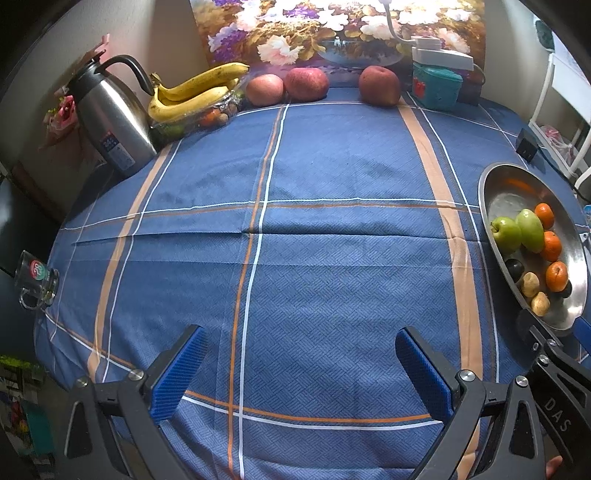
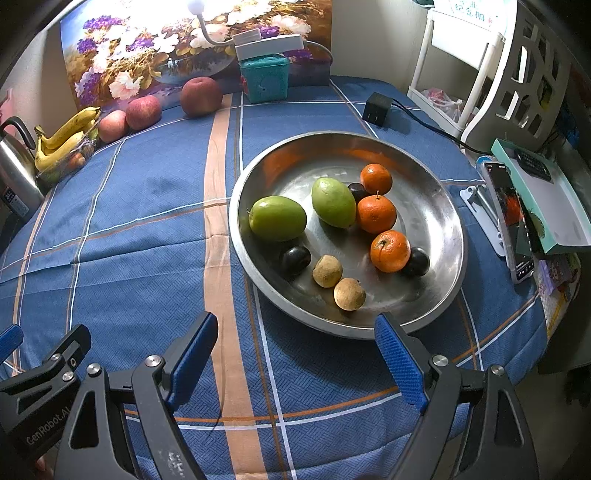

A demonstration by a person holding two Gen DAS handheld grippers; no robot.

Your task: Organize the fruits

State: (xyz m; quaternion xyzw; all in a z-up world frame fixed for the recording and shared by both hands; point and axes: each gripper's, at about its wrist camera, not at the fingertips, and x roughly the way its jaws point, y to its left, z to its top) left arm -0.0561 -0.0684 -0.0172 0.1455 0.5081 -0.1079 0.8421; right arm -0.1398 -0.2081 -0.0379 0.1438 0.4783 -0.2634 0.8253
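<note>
Hanging over the blue plaid tablecloth (image 1: 295,229) that covers the surface, the left tongs (image 1: 301,365) stand spread wide with nothing but cloth between their blue pads. Far ahead of them, against a floral painting (image 1: 332,29), three red apples (image 1: 306,84) sit in a row; ahead and to their left, a bunch of yellow bananas (image 1: 192,92) lies with its long axis running left to right, stems toward a steel kettle (image 1: 110,118). A glass mug (image 1: 37,280) stands far left. To the right of these tongs is the round steel dish (image 1: 495,192), seen edge-on, and the right tongs' arm crosses its near rim.

From the right wrist, the right tongs (image 2: 295,350) are also spread and empty, with the dish rim (image 2: 332,328) just ahead of the right pad. Inside the dish lie two green oval fruits (image 2: 277,218), the left one lengthwise across, the other tilted; three oranges (image 2: 376,214); three dark plums (image 2: 295,258); and two tan round fruits (image 2: 327,271) nearest the tongs. Only this view shows a phone (image 2: 511,218) and a teal box (image 2: 546,206) right of the dish, and a black adapter (image 2: 376,109) beyond it.
</note>
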